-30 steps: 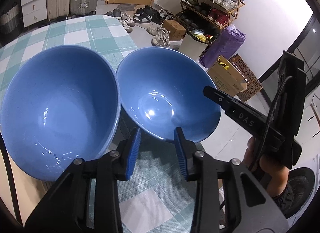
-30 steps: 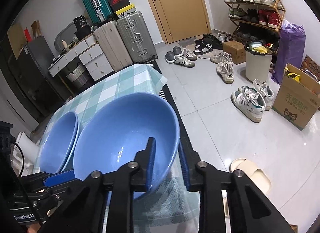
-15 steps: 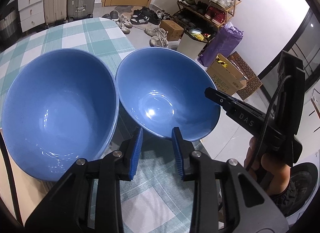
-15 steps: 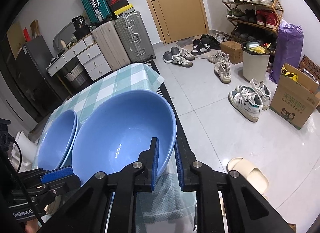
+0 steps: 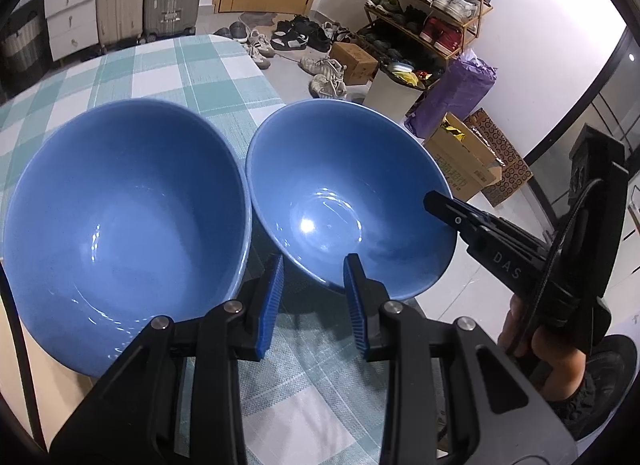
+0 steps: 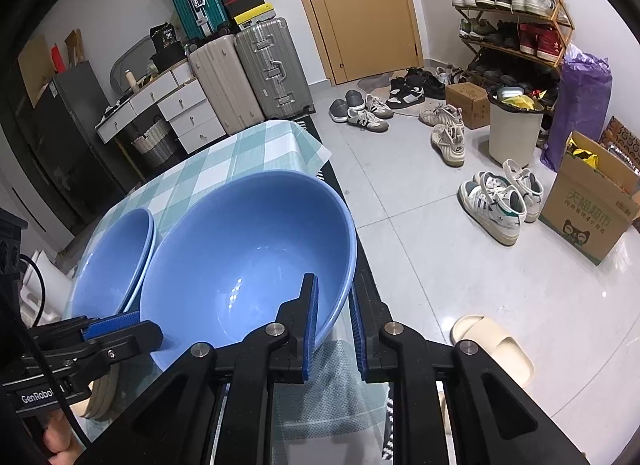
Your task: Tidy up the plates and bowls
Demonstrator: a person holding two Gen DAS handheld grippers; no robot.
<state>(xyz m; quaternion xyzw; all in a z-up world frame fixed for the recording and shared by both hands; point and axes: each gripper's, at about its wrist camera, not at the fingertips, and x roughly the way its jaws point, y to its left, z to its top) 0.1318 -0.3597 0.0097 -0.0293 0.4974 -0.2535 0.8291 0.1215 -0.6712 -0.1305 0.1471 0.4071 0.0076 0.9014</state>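
The right claw (image 6: pixel 334 325) is pinching the rim of the right blue bowl (image 6: pixel 248 261) at five o'clock. The left claw (image 5: pixel 312 301) is hovering narrow and empty between both bowls, the left blue bowl (image 5: pixel 124 233) sitting on the checked desk (image 5: pixel 172 69).

Two glossy blue bowls (image 5: pixel 124 209) (image 5: pixel 344 193) sit ahead of the black grippers' blue ribbed pads (image 5: pixel 271 301), on a teal-and-white checked tablecloth (image 5: pixel 172 69); beyond stand a tan door (image 6: pixel 360 5) and a purple bag (image 6: pixel 584 101).

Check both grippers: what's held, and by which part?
The right gripper is shut on the near rim of the right blue bowl. The left gripper holds nothing; its pads straddle that bowl's rim with a gap.
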